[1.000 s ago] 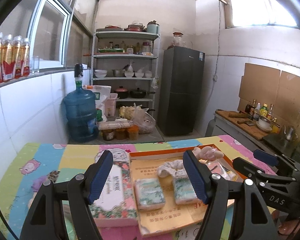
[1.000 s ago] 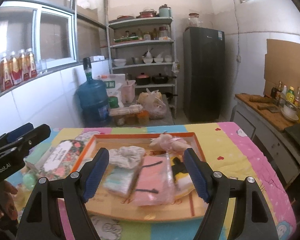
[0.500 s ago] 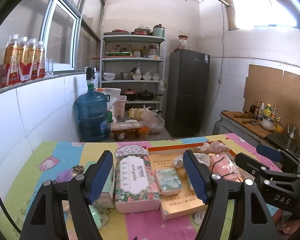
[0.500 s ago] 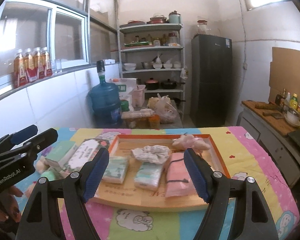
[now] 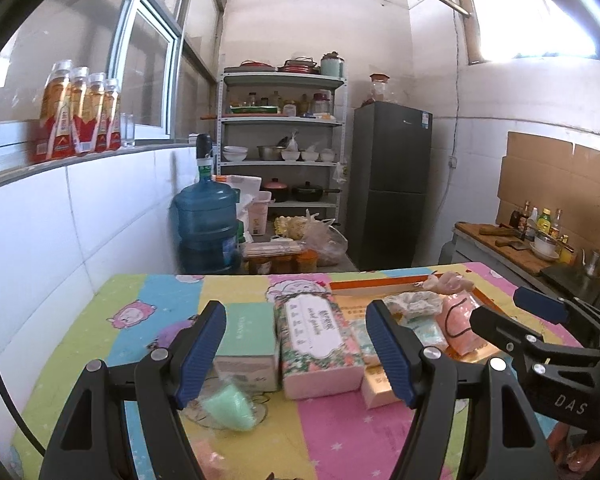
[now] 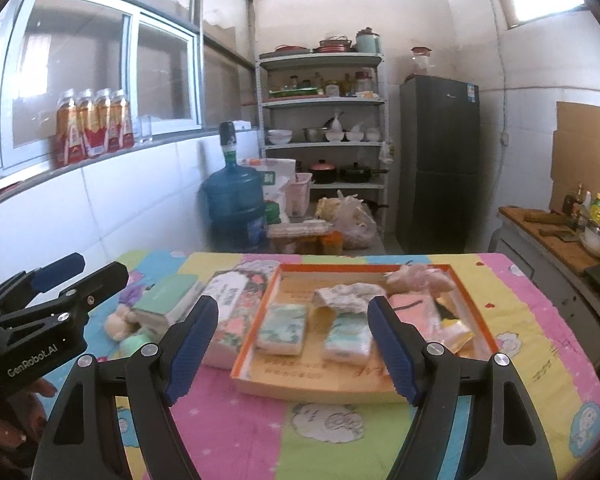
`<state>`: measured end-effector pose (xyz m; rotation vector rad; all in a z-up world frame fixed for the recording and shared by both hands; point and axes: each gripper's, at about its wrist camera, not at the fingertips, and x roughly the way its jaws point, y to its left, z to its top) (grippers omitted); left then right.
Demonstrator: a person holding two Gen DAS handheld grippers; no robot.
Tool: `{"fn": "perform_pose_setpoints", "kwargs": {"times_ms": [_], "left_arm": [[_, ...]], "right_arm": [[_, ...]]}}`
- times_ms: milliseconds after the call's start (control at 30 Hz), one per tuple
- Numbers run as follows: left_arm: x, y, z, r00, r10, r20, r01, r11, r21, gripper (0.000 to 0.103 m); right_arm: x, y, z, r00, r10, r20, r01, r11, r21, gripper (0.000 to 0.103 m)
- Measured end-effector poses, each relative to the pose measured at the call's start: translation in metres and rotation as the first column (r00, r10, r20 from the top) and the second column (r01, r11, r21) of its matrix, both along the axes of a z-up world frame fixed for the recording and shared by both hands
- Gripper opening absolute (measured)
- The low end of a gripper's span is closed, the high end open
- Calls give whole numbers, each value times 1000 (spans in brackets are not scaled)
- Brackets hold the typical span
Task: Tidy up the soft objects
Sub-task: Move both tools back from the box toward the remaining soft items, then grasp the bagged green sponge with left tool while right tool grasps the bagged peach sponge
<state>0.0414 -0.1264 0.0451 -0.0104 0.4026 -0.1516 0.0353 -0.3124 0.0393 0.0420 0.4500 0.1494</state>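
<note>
Kitchen counter (image 5: 100, 344) with a bright cartoon cloth: left of the tray (image 6: 260, 364), the floral tissue pack (image 5: 320, 344) lies lengthwise between the open, empty left hand-held gripper (image 5: 296, 354); the right hand-held gripper (image 6: 292, 350) gapes over the tray.

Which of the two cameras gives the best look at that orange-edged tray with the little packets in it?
The right wrist view: the whole tray lies open there, all four edges showing. In the left wrist view the tray is pushed to the right, partly hidden behind a finger.

Both hand-held grippers: left (image 5: 296, 354) & right (image 6: 292, 350), black frames w/ ribbed blue pads, silver screws; white "GenRobot.AI"/"DAS" lettering on sides.
</note>
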Motion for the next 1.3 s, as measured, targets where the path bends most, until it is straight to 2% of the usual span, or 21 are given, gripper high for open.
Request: {"fn": "perform_pose_setpoints", "kwargs": {"times_ms": [500, 867, 1300], "left_arm": [[-16, 59, -18, 998, 59, -23, -60, 998, -11, 72], [-24, 116, -35, 989, 143, -39, -144, 989, -26, 72], [-26, 164, -57, 981, 176, -84, -182, 982, -58, 72]], "right_arm": [[-16, 62, -11, 997, 77, -10, -77, 997, -8, 78], [-9, 106, -25, 988, 149, -47, -149, 989, -5, 78], [2, 151, -48, 967, 230, -109, -230, 973, 13, 78]]}}
